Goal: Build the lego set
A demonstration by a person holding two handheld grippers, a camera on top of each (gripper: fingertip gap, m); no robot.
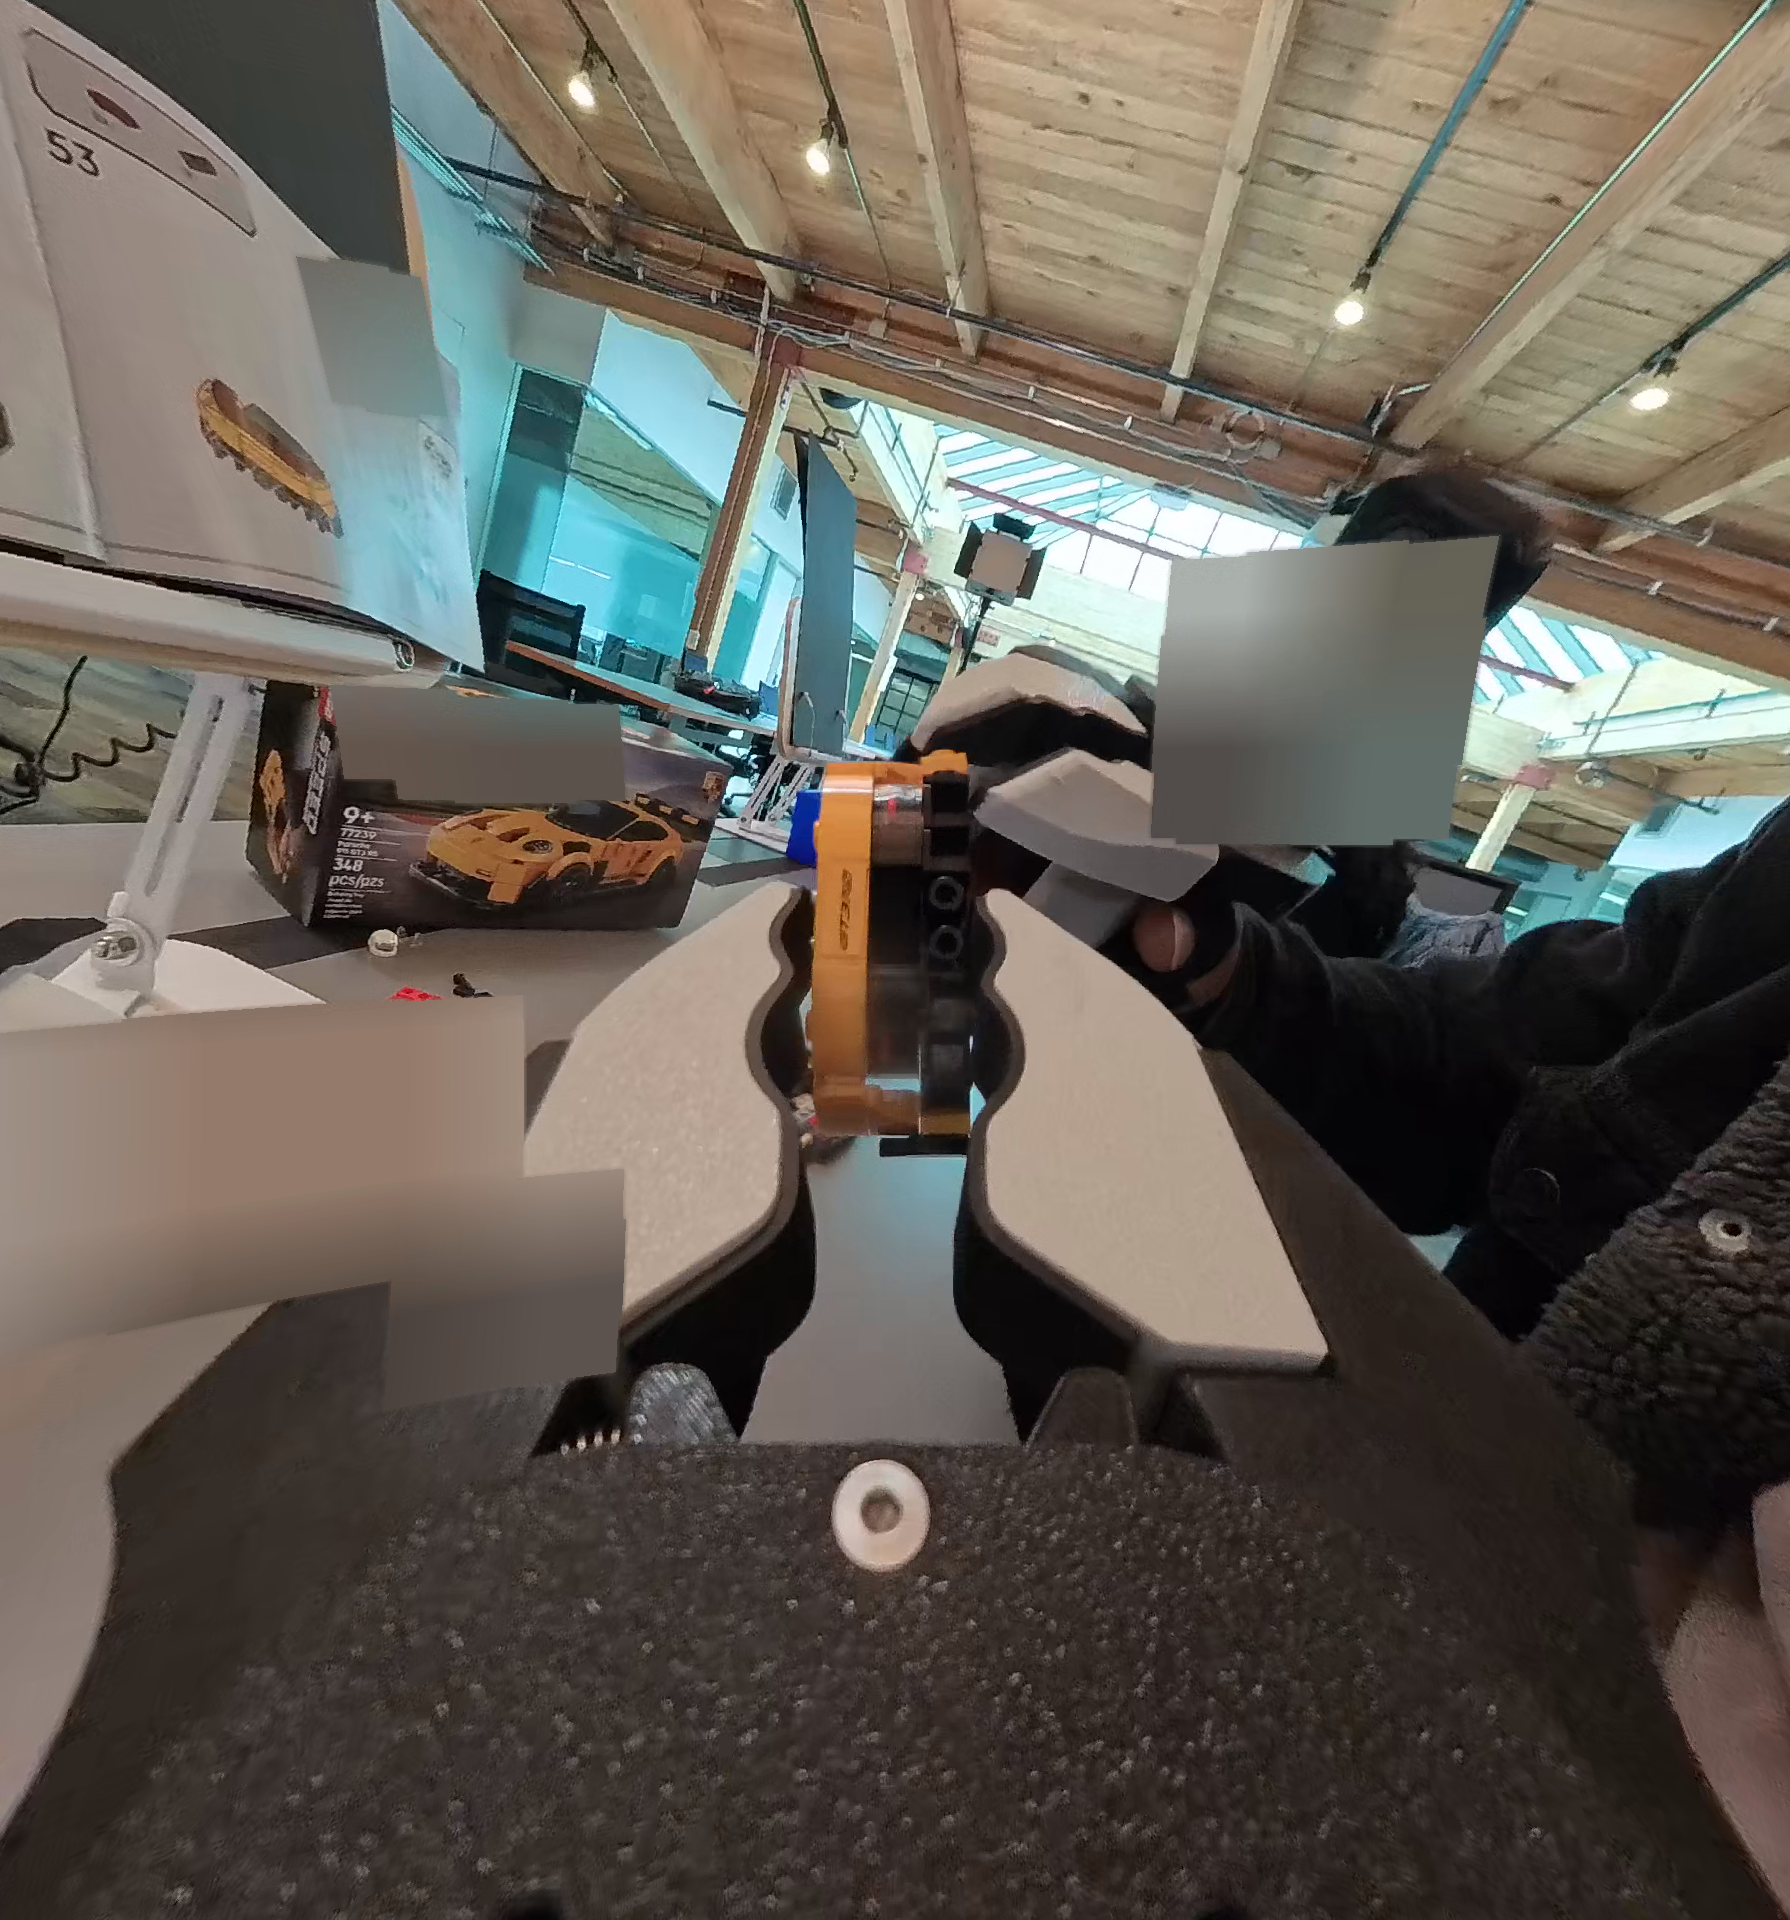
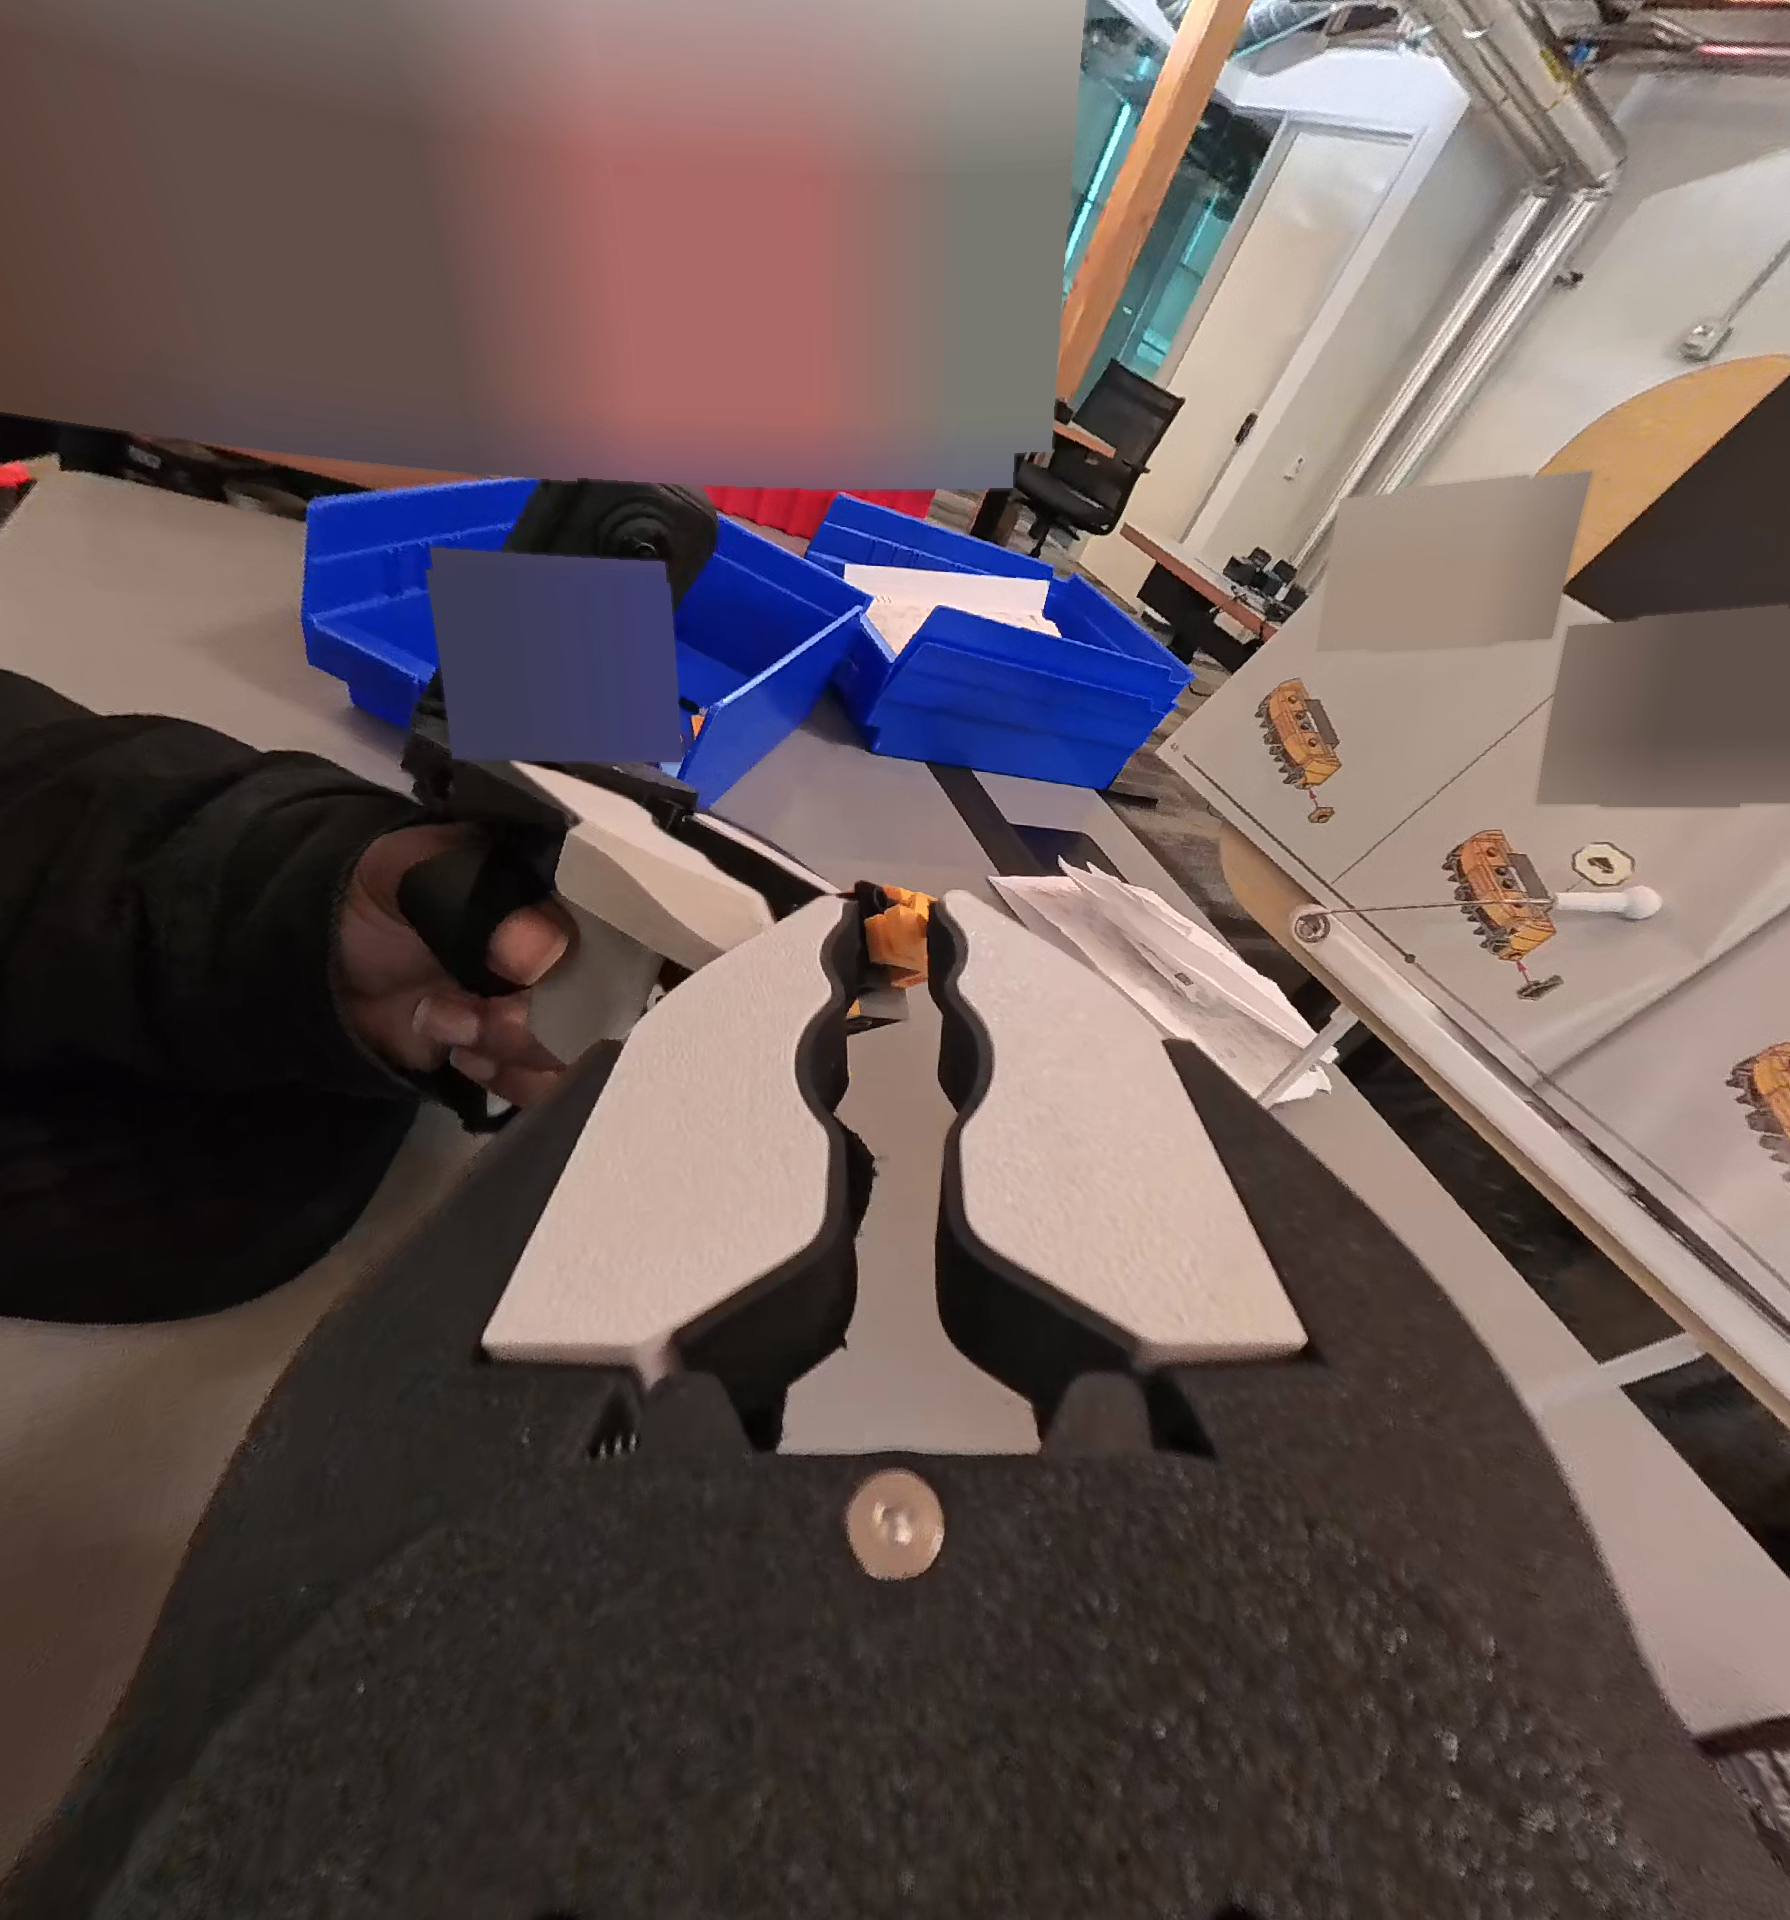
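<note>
Black lego box with yellow car picture [image 1: 475,842] on grey surface [image 1: 216,862], far left. Left tool [image 1: 886,997] clamps orange-and-black lego car assembly [image 1: 886,966], held on edge above surface. Right tool [image 2: 891,935] pinches same assembly's end [image 2: 896,930]. Behind, two blue plastic bins [image 2: 974,675]. Right, open instruction booklet [image 2: 1493,831] on stand.

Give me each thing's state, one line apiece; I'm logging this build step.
left gripper: shut on the orange and black lego assembly, held off the table.
right gripper: shut on the same assembly's other end.
instruction booklet: open, propped on a stand.
blue bins: open-topped, one holding paper.
lego box: standing on the table.
</note>
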